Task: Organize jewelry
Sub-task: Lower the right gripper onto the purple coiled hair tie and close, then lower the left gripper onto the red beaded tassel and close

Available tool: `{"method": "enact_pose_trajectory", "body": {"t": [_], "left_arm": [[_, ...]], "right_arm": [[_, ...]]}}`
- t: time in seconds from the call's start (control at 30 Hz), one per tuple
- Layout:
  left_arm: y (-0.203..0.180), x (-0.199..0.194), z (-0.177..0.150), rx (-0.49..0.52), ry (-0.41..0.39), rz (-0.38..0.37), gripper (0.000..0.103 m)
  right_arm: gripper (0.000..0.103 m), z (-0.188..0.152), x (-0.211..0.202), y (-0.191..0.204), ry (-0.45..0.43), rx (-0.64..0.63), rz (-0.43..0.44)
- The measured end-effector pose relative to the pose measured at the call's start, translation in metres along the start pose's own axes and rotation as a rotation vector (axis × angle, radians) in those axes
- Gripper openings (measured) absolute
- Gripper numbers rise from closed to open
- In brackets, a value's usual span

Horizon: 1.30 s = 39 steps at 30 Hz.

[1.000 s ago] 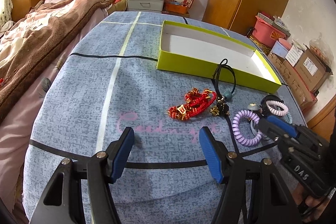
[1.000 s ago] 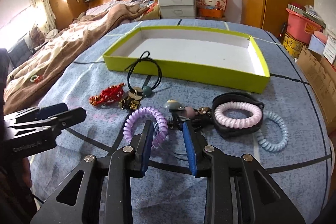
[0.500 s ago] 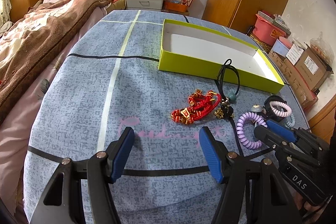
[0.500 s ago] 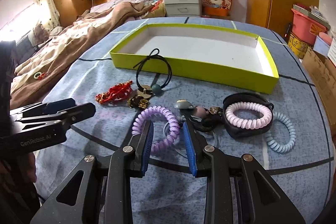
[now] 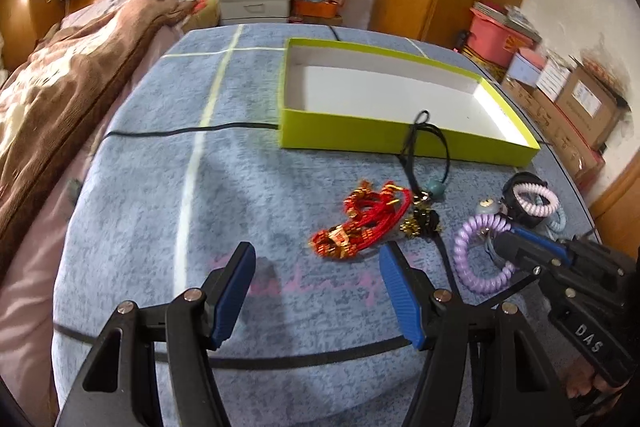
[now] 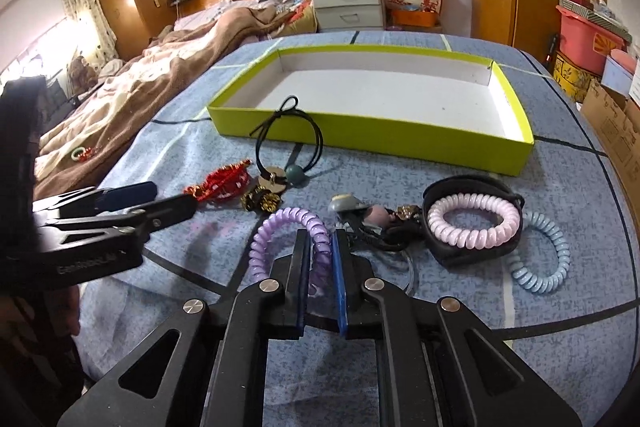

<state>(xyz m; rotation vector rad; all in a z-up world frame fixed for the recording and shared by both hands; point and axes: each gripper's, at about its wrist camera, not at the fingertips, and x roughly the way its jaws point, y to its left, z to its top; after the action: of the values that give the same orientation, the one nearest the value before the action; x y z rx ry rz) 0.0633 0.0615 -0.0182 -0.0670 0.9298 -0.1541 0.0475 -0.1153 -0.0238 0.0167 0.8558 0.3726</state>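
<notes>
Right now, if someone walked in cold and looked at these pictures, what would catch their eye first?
Probably the empty lime-green box on the blue bedspread, with a scatter of jewelry in front of it. Nearest the camera, the right gripper has just been closing, its jaws pinching the purple spiral band. To its left lies a red-and-gold bracelet bundle, just beyond the open left gripper.

Glossy plastic purple coil band (image 6: 288,227) lies on matt woven blue cloth (image 6: 440,307), near a smooth cardboard box (image 6: 372,143).

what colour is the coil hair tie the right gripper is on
Light purple coil hair tie, clearest in the right wrist view.
</notes>
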Motion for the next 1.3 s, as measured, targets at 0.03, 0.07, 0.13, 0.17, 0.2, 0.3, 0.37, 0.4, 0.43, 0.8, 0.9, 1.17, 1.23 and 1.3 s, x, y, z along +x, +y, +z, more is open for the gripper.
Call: {"method": "enact_pose_trajectory", "body": {"t": [0.03, 0.07, 0.13, 0.17, 0.2, 0.3, 0.37, 0.4, 0.43, 0.8, 0.9, 1.17, 1.23, 1.3], "left_arm": [[-0.002, 0.001, 0.001, 0.009, 0.004, 0.006, 0.067], [-0.003, 0.002, 0.002, 0.019, 0.001, 0.009, 0.067], [-0.006, 0.005, 0.004, 0.050, -0.004, 0.002, 0.067], [-0.007, 0.008, 0.005, 0.061, 0.004, 0.003, 0.067], [-0.008, 0.012, 0.006, 0.066, 0.020, 0.011, 0.067], [-0.012, 0.014, 0.006, 0.091, 0.016, 0.019, 0.067], [-0.015, 0.014, 0.005, 0.112, 0.014, 0.023, 0.067], [-0.016, 0.013, 0.005, 0.115, 0.015, 0.015, 0.066], [-0.016, 0.012, 0.005, 0.119, 0.016, 0.000, 0.065], [-0.021, 0.006, 0.000, 0.134, 0.009, -0.045, 0.025], [-0.021, 0.003, -0.003, 0.123, 0.004, -0.060, 0.024], [-0.019, -0.015, -0.010, 0.092, -0.024, -0.114, 0.024], [-0.020, -0.018, -0.012, 0.091, -0.025, -0.133, 0.024], [-0.020, -0.023, -0.014, 0.077, -0.033, -0.159, 0.024]], "right_arm": [[0.010, 0.001, -0.001, -0.001, -0.005, 0.003, 0.001], [0.010, 0.002, -0.003, -0.002, -0.008, 0.007, 0.001], [0.010, 0.003, -0.004, -0.005, -0.012, 0.018, 0.002], [0.010, 0.003, -0.005, -0.006, -0.014, 0.022, 0.003], [0.010, 0.003, -0.005, -0.007, -0.015, 0.025, 0.004], [0.010, 0.004, -0.004, -0.007, -0.015, 0.027, 0.004], [0.010, 0.005, -0.005, -0.008, -0.017, 0.032, 0.007], [0.010, 0.005, -0.006, -0.008, -0.019, 0.031, 0.008], [0.010, 0.005, -0.006, -0.008, -0.019, 0.031, 0.008], [0.010, 0.003, -0.008, -0.013, -0.022, 0.051, 0.010], [0.010, 0.002, -0.009, -0.014, -0.025, 0.056, 0.009], [0.010, 0.002, -0.014, -0.016, -0.041, 0.066, 0.010], [0.010, 0.002, -0.015, -0.015, -0.043, 0.066, 0.012], [0.010, 0.001, -0.016, -0.016, -0.046, 0.067, 0.015]]}}
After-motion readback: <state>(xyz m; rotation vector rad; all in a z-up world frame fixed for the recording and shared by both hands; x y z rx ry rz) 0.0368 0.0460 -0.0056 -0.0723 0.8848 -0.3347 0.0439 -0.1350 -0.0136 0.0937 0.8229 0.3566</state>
